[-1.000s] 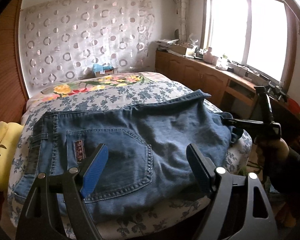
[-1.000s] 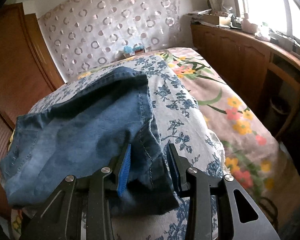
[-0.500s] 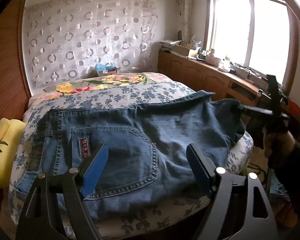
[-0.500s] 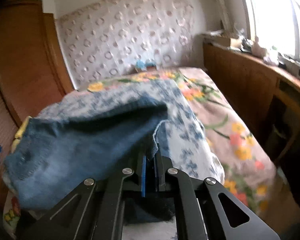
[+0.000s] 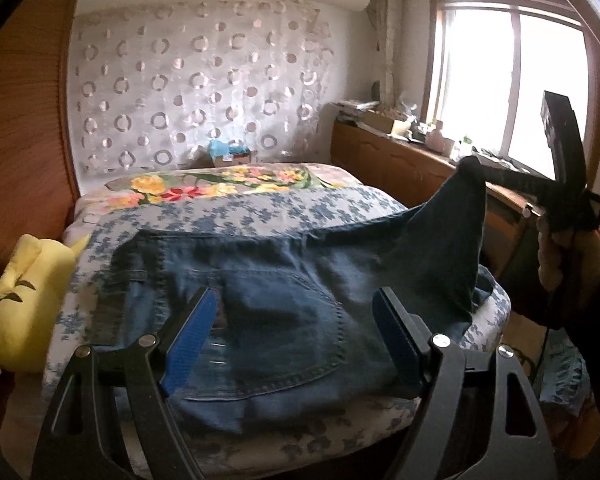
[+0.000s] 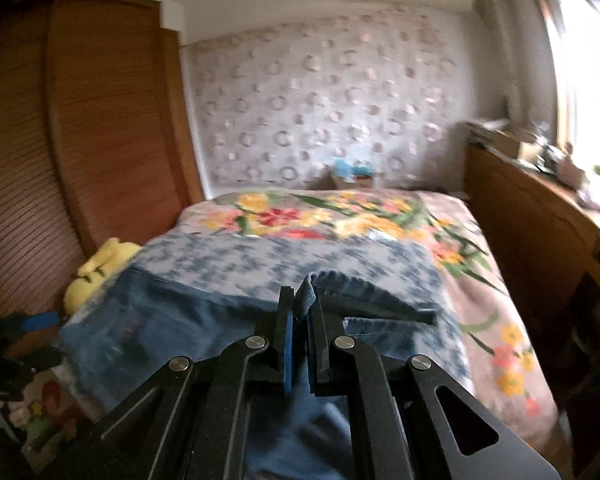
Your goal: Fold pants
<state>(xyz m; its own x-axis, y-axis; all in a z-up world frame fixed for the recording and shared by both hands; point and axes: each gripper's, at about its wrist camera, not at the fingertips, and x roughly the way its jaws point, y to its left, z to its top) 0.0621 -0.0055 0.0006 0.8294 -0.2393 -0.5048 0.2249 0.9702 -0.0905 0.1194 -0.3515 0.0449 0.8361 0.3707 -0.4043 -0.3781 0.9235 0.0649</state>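
Blue jeans lie across the near end of the bed, back pocket up, waistband to the left. My left gripper is open and hovers above the seat of the jeans, touching nothing. My right gripper is shut on the right-hand end of the jeans and holds it lifted above the bed. In the left wrist view the right gripper shows at the right, with the denim hanging from it in a raised peak.
The bed has a blue-flowered sheet and a floral blanket further back. A yellow plush toy lies at its left edge. A wooden wardrobe stands left, a wooden cabinet under the window right.
My right gripper closed on the jeans' right end and lifted it well above the bed. The left gripper stayed open over the seat of the jeans.
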